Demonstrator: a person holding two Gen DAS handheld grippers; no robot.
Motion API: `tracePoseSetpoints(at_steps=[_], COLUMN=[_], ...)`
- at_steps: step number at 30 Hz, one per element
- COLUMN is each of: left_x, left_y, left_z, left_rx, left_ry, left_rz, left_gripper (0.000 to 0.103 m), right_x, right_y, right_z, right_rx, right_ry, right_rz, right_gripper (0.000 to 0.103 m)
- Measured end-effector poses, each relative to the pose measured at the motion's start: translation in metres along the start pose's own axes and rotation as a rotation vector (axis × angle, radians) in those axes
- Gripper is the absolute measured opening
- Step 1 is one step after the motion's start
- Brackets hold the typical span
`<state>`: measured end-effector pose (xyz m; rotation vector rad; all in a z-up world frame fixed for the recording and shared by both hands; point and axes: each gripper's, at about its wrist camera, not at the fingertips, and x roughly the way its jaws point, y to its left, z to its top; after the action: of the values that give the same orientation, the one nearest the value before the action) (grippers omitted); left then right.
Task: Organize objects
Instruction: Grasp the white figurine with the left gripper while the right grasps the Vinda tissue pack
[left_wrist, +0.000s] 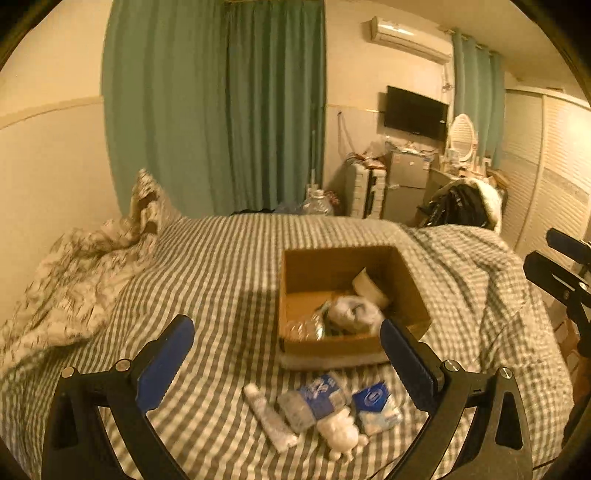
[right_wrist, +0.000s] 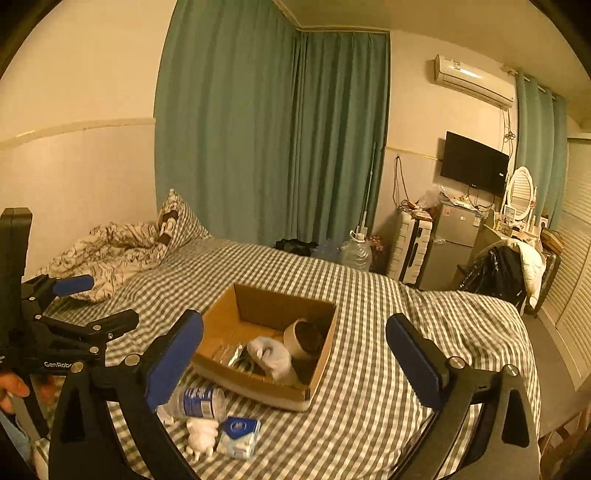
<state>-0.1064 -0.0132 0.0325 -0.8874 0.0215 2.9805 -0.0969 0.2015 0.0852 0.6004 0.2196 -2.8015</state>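
An open cardboard box (left_wrist: 295, 269) (right_wrist: 325, 354) sits on the checked bed. Inside lie a white cloth item (left_wrist: 352, 314) (right_wrist: 275, 356), a round tub (right_wrist: 304, 338) and shiny packets (right_wrist: 227, 352). In front of the box lie a white tube (left_wrist: 269, 417), a small bottle with a blue label (left_wrist: 314, 400) (right_wrist: 197, 402), a white figurine (left_wrist: 341, 435) (right_wrist: 201, 435) and a blue tissue pack (left_wrist: 376, 406) (right_wrist: 240, 435). My left gripper (left_wrist: 286, 363) is open and empty above these items. My right gripper (right_wrist: 295, 363) is open and empty, hovering over the box's near side.
A crumpled patterned duvet (left_wrist: 74, 280) (right_wrist: 110, 247) and pillow lie at the bed's far left. Beyond the bed stand green curtains (left_wrist: 214, 110), a water jug (right_wrist: 356, 253), a suitcase, a small fridge (right_wrist: 452, 243) and a chair with clothes (right_wrist: 509, 273).
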Motion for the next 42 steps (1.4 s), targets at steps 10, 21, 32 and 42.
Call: tracePoseSetpoints(at_steps=[10,21,32,42], left_x=[0.067,0.128,0.137,0.095], left_y=[-0.021,-0.055,-0.047,-0.012], left_z=[-0.093,-0.157,-0.168,-0.137], left_rx=[0.009,0.043,-0.025,-0.039], left_ry=[0.119,0.284,0.364,0.255], left_rz=[0.122,0.027,-0.132,-0.088], left_gripper=[0.103,0.096,0.064,0.064], right_x=[0.057,0.12,0.125,0.118], right_y=[0.007,-0.019,-0.015,0.01], right_z=[-0.096,-0.165,-0.175,-0.175], right_rx=[0.066,0.159,0.144,0.143], right_ry=[0.098,0.288,0.317,0.35], right_rz=[-0.022,-0.044,-0.06,-0.031], right_gripper=[0.1,0.1,0.1,0.1])
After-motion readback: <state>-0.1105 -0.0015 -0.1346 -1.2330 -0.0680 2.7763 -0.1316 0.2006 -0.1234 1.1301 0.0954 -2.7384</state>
